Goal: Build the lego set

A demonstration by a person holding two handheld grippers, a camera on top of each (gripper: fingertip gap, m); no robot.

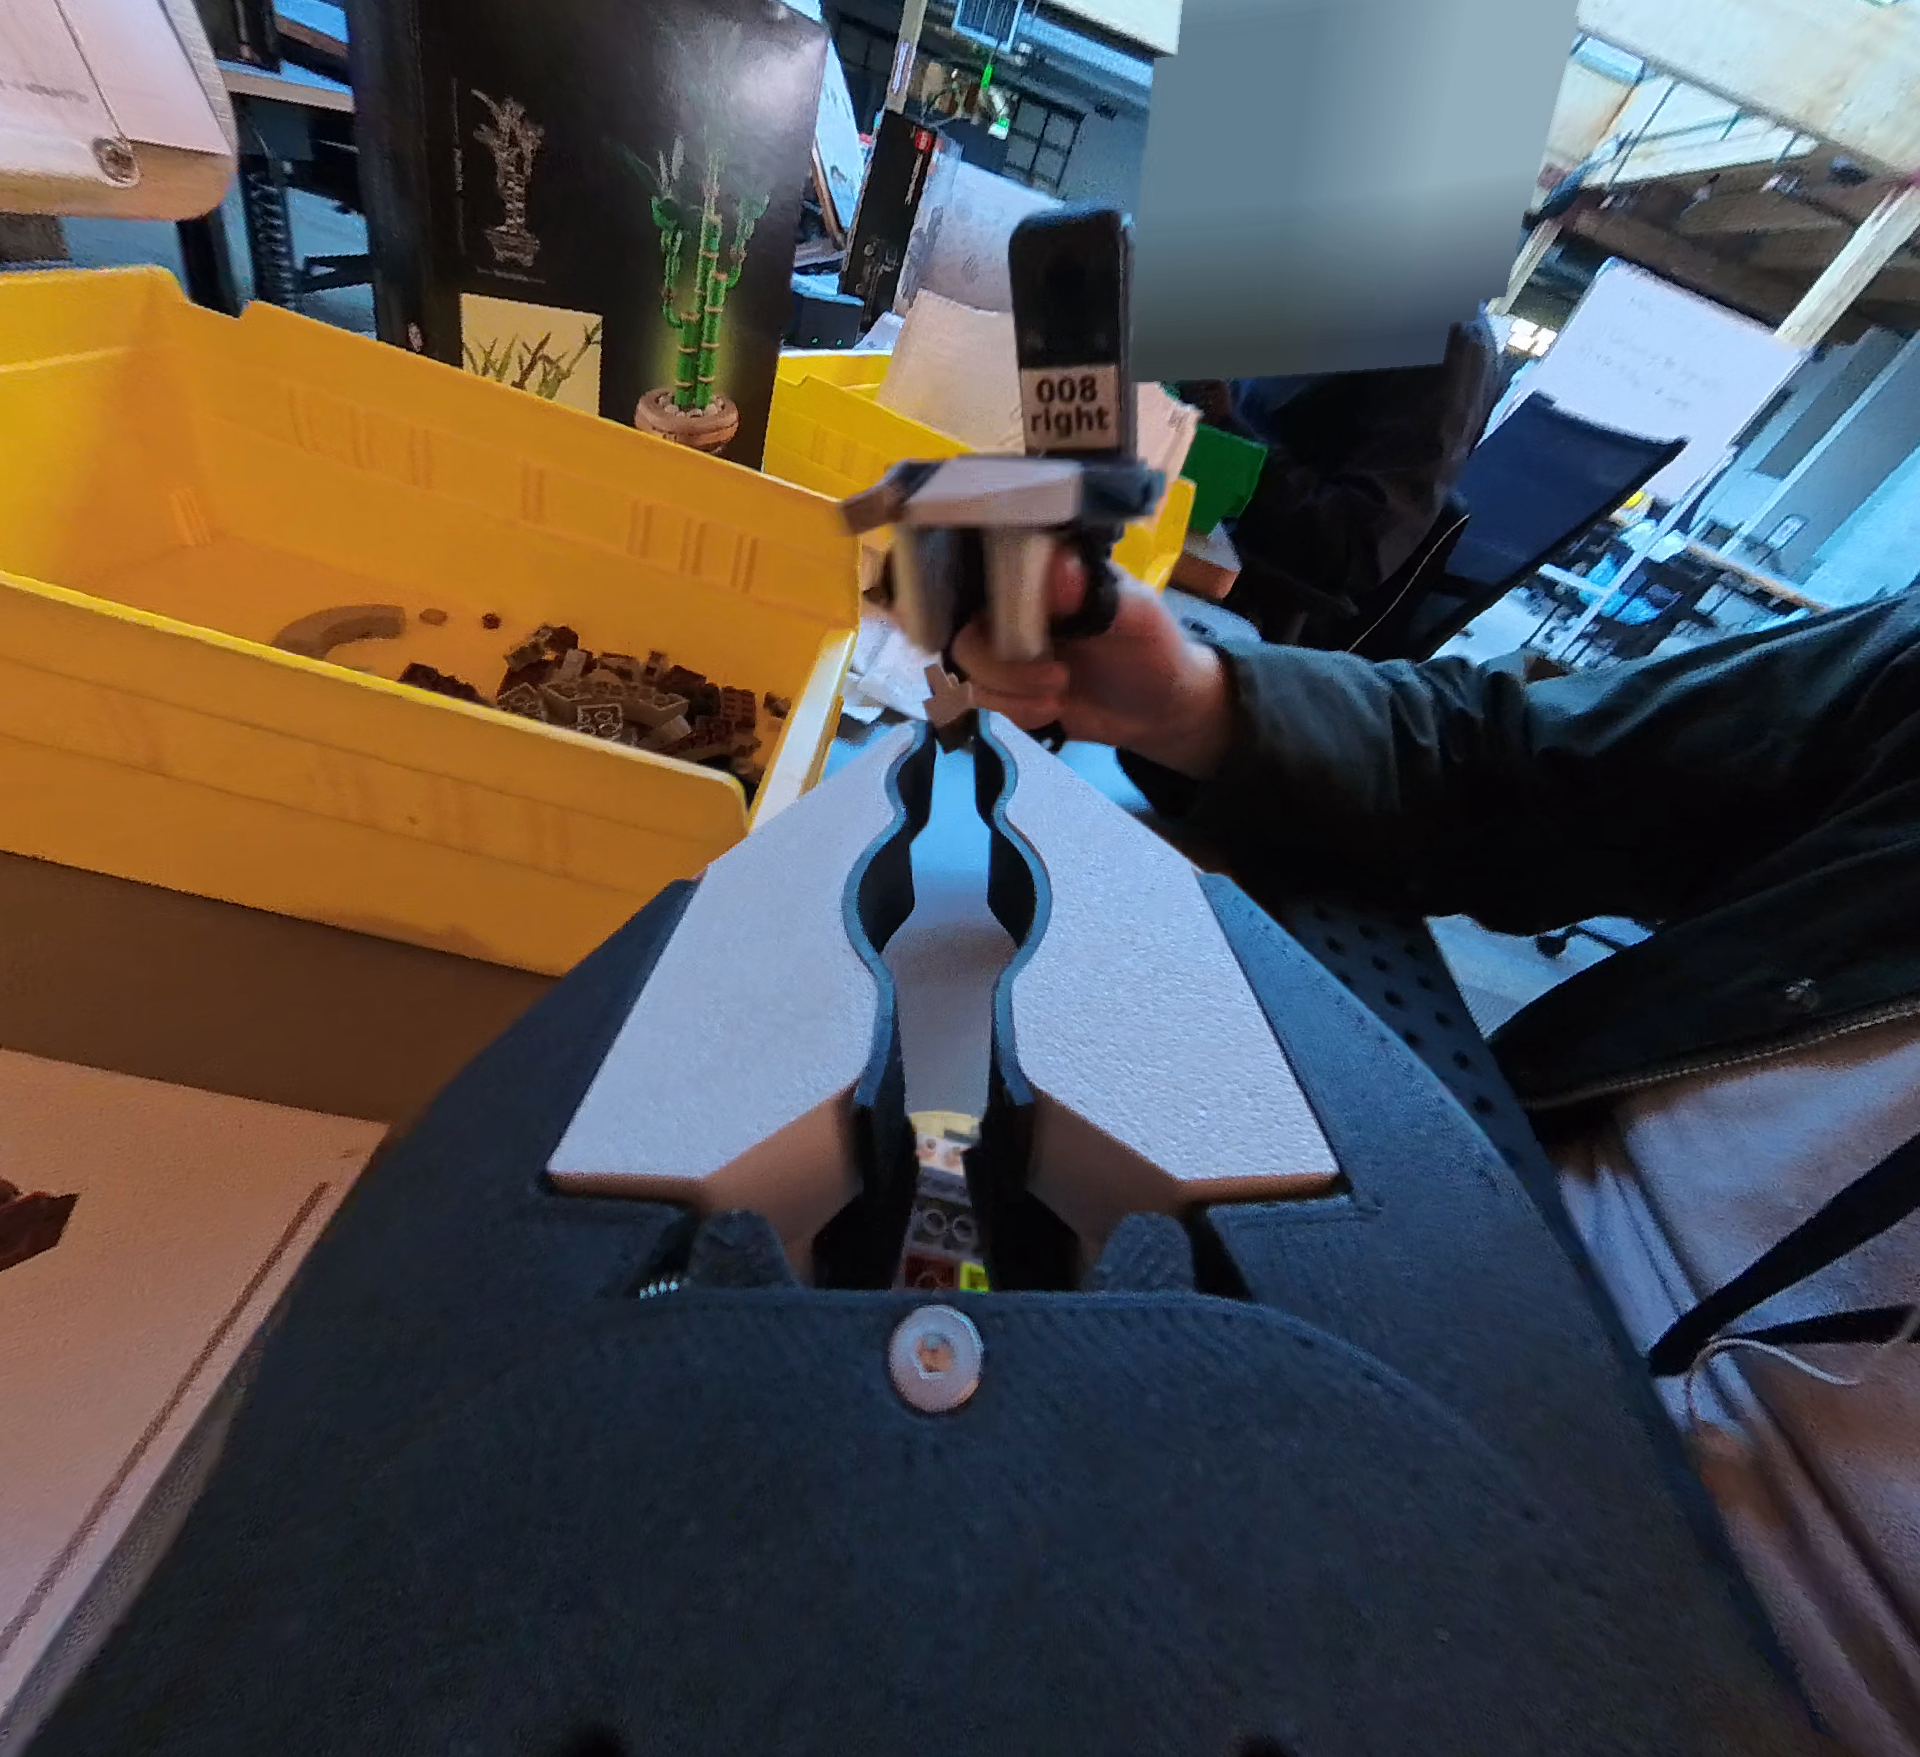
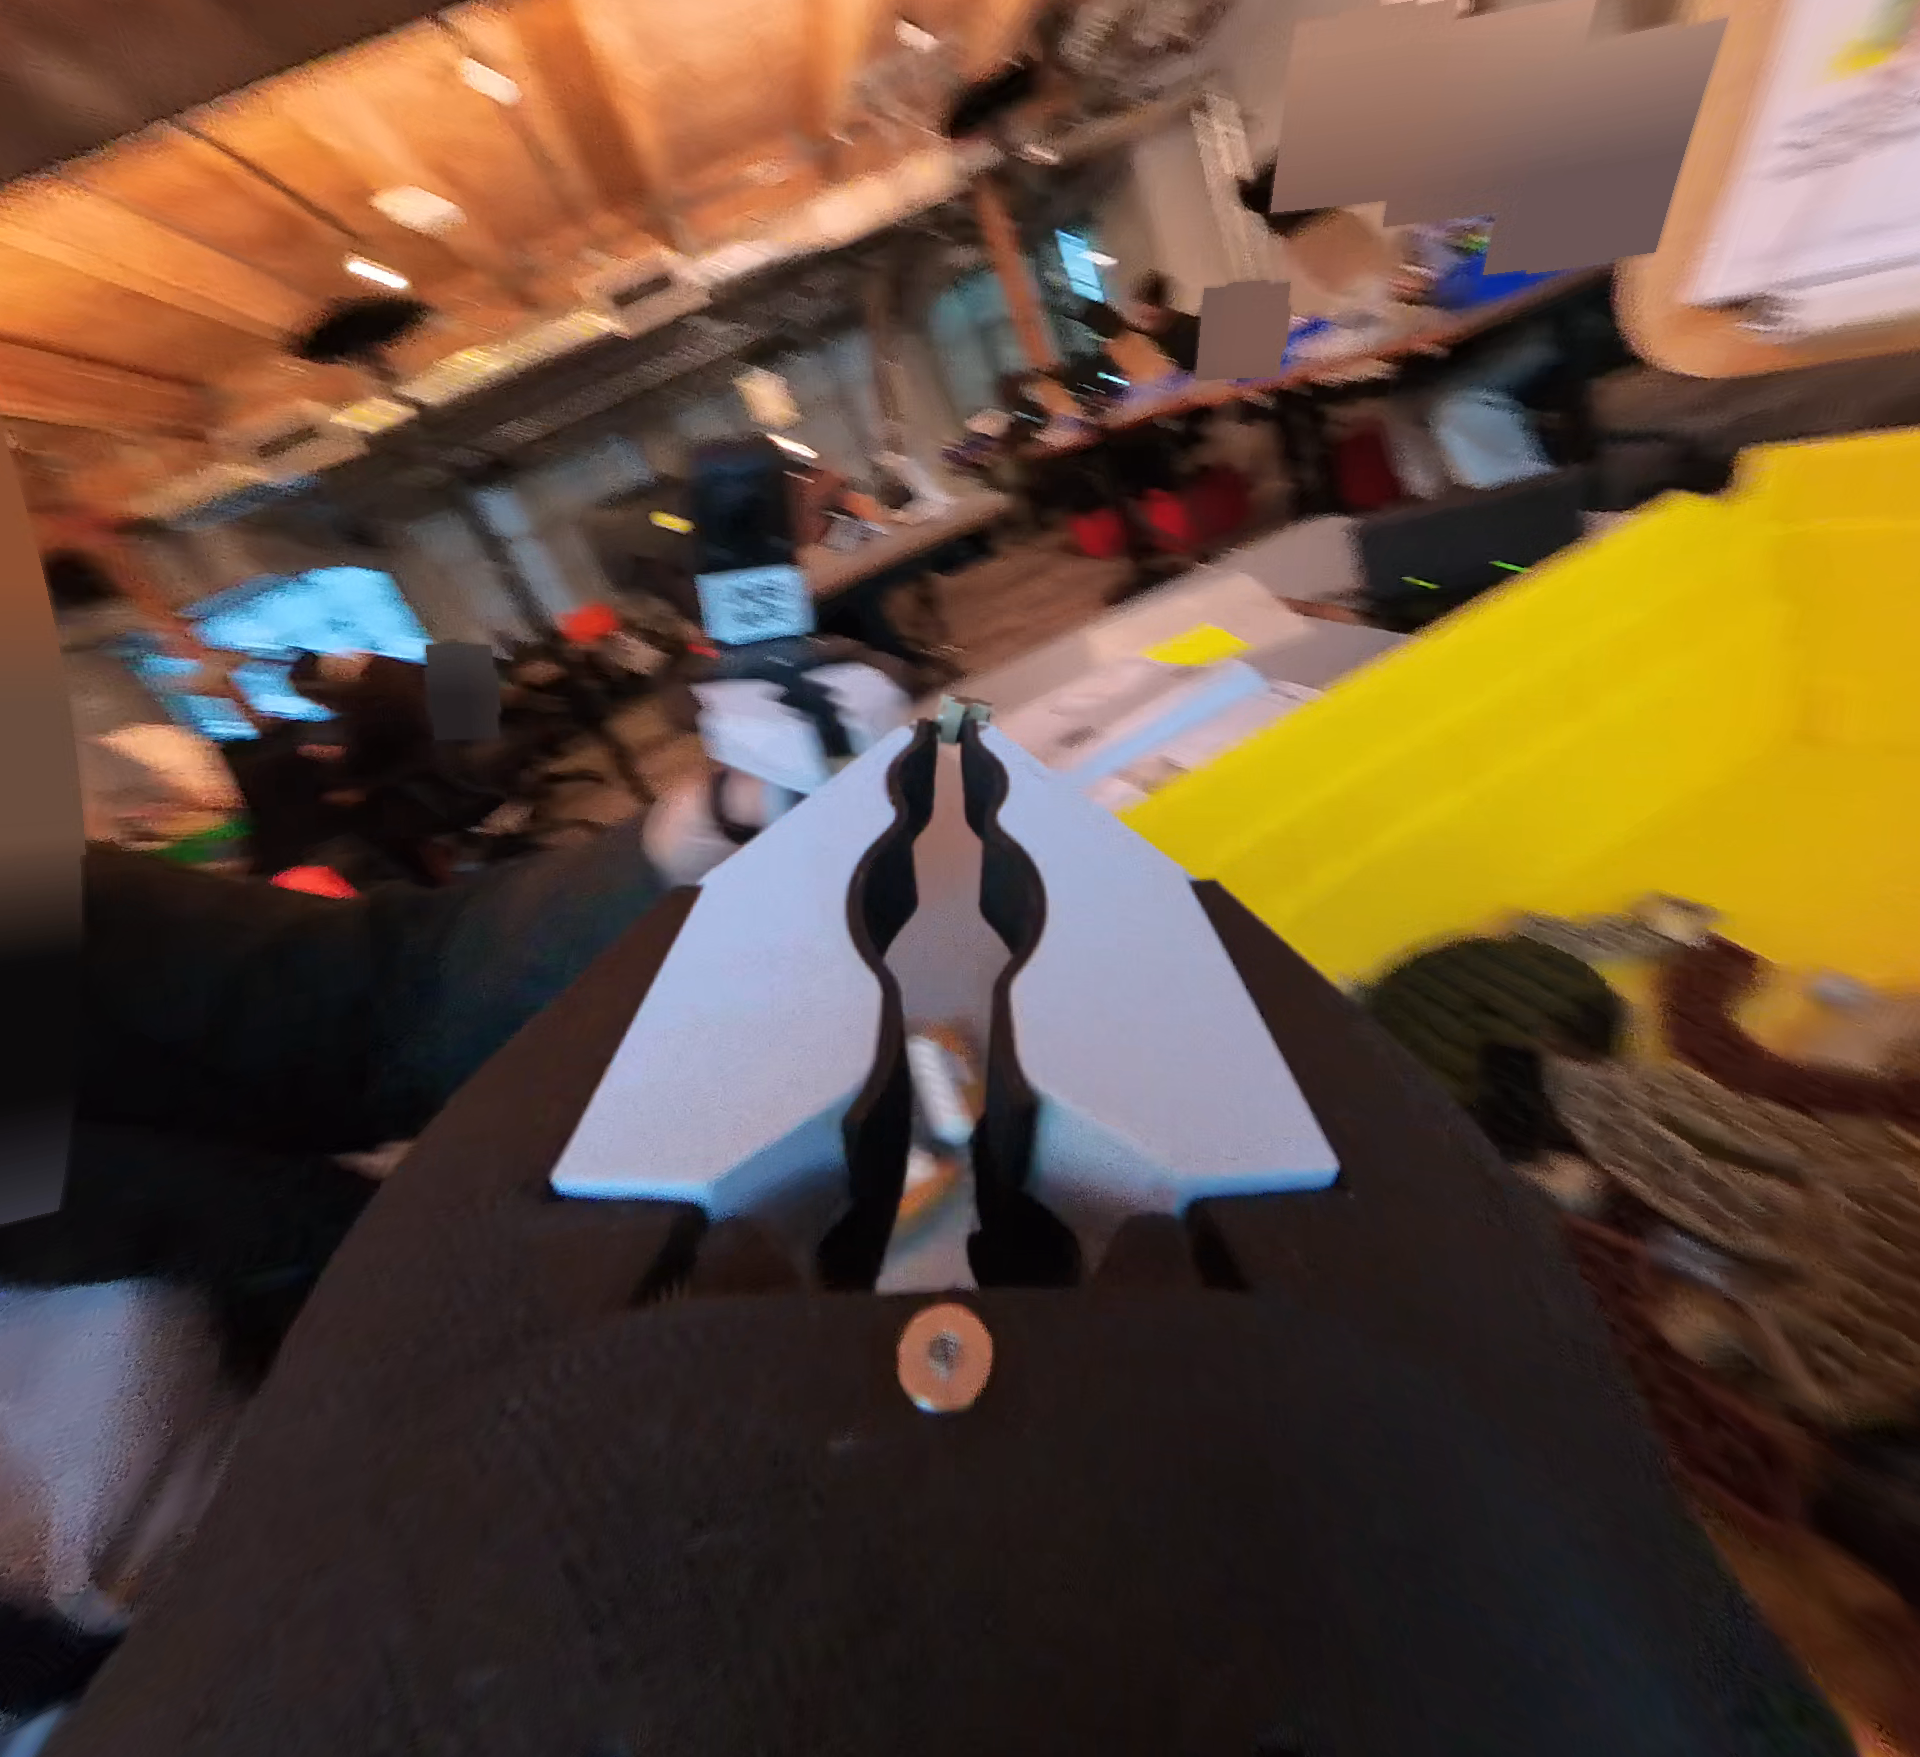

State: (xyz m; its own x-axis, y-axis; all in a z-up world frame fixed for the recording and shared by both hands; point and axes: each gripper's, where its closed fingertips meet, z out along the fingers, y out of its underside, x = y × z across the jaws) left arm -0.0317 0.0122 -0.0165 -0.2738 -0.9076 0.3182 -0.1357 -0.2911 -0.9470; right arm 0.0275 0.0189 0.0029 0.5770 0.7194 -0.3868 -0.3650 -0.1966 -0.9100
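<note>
Closest to us, our left tongs (image 1: 951, 739) are pinched narrow on a small grey cross-shaped piece (image 1: 948, 701), gripped right at the tips. From the right wrist view, our right tongs (image 2: 954, 728) are drawn narrow as well, nipping a tiny pale piece (image 2: 956, 715) at the very end — that view is smeared with motion, so we cannot tell its shape.

Just beyond the left tips, the right tool's body hangs in the air, gripped by a hand (image 1: 1091, 668) in a dark sleeve. The two tools sit close together above the counter (image 1: 208, 959), and we judge this to be a mid-air joining step: one small part meeting another.

Left of that, the yellow bin (image 1: 364, 772) holds a heap of brown and grey bricks (image 1: 623, 699) plus a curved tan piece (image 1: 338, 632). Farther back stands the dark set box (image 1: 582, 180), showing a green plant in a pot.

Next, we'd say, comes alignment — bringing both tips square to each other, then a gentle press, since parts this small could twist or slip out.
</note>
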